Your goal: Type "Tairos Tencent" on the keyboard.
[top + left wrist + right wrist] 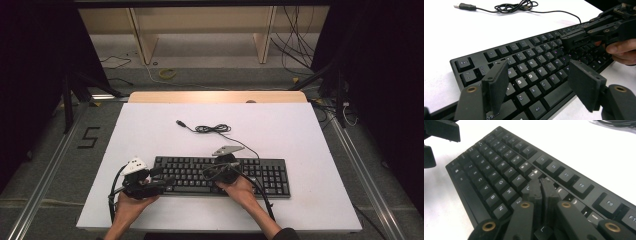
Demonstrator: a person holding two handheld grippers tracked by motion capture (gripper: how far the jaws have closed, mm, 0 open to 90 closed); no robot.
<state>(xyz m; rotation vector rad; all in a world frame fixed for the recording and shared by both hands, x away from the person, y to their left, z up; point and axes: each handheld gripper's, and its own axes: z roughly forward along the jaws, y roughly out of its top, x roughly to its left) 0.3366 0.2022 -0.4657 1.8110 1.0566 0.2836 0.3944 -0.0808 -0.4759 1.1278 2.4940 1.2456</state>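
The black keyboard (220, 175) lay flat at the near middle of the white table (300, 135), its cable (212, 129) coiled just behind it. The right gripper (543, 185) had its 2 jaws pressed together, holding nothing, tips down on the keys around the U and I. The left gripper (536, 82) hovered wide open and empty above the keyboard's left end. Pressing well probably called for a straight, light push on 1 keycap, the left gripper kept clear.
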